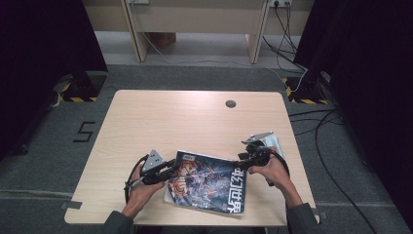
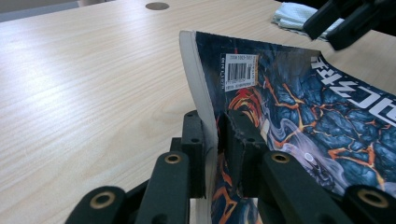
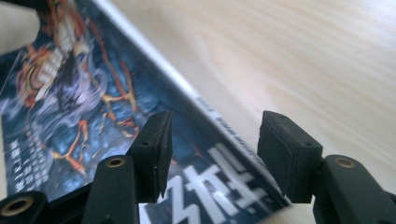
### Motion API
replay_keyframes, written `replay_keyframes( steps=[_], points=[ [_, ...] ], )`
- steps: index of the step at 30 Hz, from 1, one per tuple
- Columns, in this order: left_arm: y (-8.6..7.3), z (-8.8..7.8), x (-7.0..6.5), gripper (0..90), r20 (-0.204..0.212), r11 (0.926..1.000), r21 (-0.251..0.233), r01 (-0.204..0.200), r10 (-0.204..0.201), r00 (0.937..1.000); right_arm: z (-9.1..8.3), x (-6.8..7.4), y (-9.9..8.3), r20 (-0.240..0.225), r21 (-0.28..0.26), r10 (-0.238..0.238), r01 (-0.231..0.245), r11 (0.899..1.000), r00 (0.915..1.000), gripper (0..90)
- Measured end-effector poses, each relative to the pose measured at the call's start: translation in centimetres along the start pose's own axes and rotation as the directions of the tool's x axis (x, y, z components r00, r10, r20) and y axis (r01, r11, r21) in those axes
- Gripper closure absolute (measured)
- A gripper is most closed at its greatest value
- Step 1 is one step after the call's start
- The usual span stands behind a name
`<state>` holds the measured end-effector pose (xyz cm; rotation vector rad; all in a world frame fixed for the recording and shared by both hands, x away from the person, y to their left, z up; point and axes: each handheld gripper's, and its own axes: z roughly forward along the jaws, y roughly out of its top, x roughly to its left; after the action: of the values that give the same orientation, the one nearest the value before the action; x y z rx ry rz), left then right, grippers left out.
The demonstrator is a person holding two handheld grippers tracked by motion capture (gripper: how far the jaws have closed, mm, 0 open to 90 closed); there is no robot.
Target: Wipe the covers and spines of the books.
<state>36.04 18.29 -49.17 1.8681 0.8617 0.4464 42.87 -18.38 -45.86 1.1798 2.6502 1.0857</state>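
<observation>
While my left gripper (image 2: pixel 217 140) is clamped on the book's (image 1: pixel 209 181) left edge, that side is lifted off the desk (image 1: pixel 195 122) and the cover bows upward, which I judge gives me a firm hold for turning or moving it. The book lies at the near middle of the desk, its barcode corner toward the far left. My right gripper (image 3: pixel 212 154) hovers over the book's right end with its jaws apart, pads on either side of the spine edge without pressing it, so I judge it is free to take a new grip there. A white cloth (image 1: pixel 272 142) lies just beyond it.
</observation>
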Motion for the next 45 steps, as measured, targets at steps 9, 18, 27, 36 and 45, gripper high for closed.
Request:
replay_keyframes(
  steps=[9, 18, 27, 36, 45],
  points=[
    [-0.2, 0.3, 0.3, 77.3, -0.008, 0.9998, 0.014, 0.015, -0.015, 0.9999, -3.3, -2.9, -1.5, 0.133, -0.028, 0.087, -0.084, 0.996, 0.9873, 43.7],
    [-0.2, 0.4, 0.3, 77.2, -0.006, 0.9996, 0.017, 0.020, -0.020, 0.9998, -5.7, -6.1, -3.3, 0.280, -0.061, 0.187, -0.177, 0.982, 0.9414, 42.2],
    [-0.2, 0.4, 0.3, 77.0, -0.006, 0.9997, 0.014, 0.019, -0.019, 0.9998, -6.0, -8.4, -4.8, 0.384, -0.060, 0.251, -0.247, 0.967, 0.8886, 43.6],
    [-0.2, 0.3, 0.3, 76.9, -0.005, 0.9997, 0.013, 0.019, -0.019, 0.9998, -4.7, -9.8, -5.7, 0.403, -0.013, 0.240, -0.257, 0.966, 0.8834, 53.6],
    [-0.2, 0.2, 0.3, 76.7, -0.005, 0.9996, 0.016, 0.022, -0.022, 0.9998, -4.3, -9.6, -5.6, 0.359, -0.017, 0.223, -0.232, 0.973, 0.9065, 79.3]
  ],
)
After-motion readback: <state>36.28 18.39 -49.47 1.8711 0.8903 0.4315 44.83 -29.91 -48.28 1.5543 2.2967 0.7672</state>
